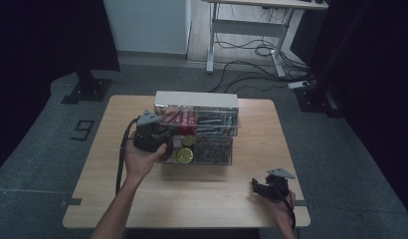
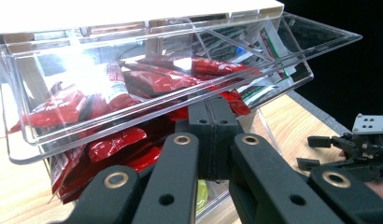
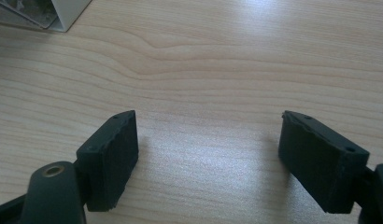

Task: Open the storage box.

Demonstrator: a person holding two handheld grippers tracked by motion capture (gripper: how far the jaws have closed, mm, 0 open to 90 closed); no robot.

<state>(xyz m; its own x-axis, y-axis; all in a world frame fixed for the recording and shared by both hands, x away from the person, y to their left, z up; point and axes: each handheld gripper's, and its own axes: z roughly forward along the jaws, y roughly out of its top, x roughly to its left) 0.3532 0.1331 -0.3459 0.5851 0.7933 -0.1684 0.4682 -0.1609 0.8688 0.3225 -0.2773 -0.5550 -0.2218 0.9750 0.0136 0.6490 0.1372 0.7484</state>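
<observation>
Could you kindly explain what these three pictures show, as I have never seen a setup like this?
A person sits at a wooden table holding a hand-operated two-jaw gripper in each hand. The high view looks down from above; the other two views come from cameras riding on each gripper. On the table stands a clear plastic organizer with compartments, some holding red packets. The left gripper is at the organizer's front, jaws pressed together just below a tilted-open clear bin; whether anything is pinched I cannot tell. The right gripper hovers open over bare wood, holding nothing.
</observation>
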